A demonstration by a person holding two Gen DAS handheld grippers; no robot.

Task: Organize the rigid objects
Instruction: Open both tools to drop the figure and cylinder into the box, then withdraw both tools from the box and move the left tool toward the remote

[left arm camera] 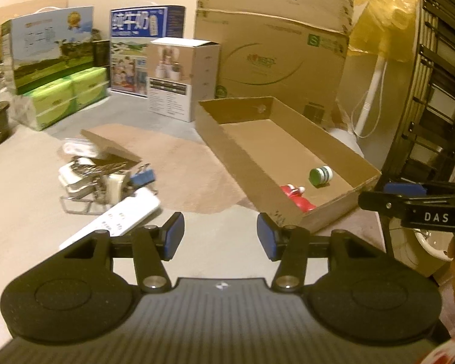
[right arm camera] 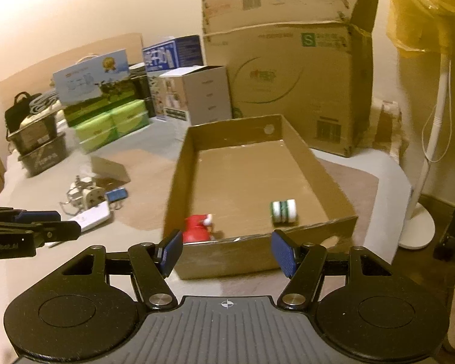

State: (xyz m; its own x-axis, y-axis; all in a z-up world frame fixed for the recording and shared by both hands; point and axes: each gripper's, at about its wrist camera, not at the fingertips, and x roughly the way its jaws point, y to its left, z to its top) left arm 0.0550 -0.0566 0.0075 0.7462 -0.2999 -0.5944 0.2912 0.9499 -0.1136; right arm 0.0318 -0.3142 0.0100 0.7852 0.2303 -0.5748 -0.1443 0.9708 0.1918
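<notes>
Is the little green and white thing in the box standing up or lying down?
Lying down. The green and white roll rests on its curved side on the floor of the cardboard box, round end facing sideways.

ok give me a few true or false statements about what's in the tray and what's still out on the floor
1. The shallow cardboard tray holds a red toy and a green-and-white roll. True.
2. The white remote lies inside the tray. False: it lies on the floor to the tray's left.
3. The blue binder clip is outside the tray. True.
4. The right gripper grips the roll. False: its jaws stand open and empty.
5. The left gripper holds nothing. True.
</notes>
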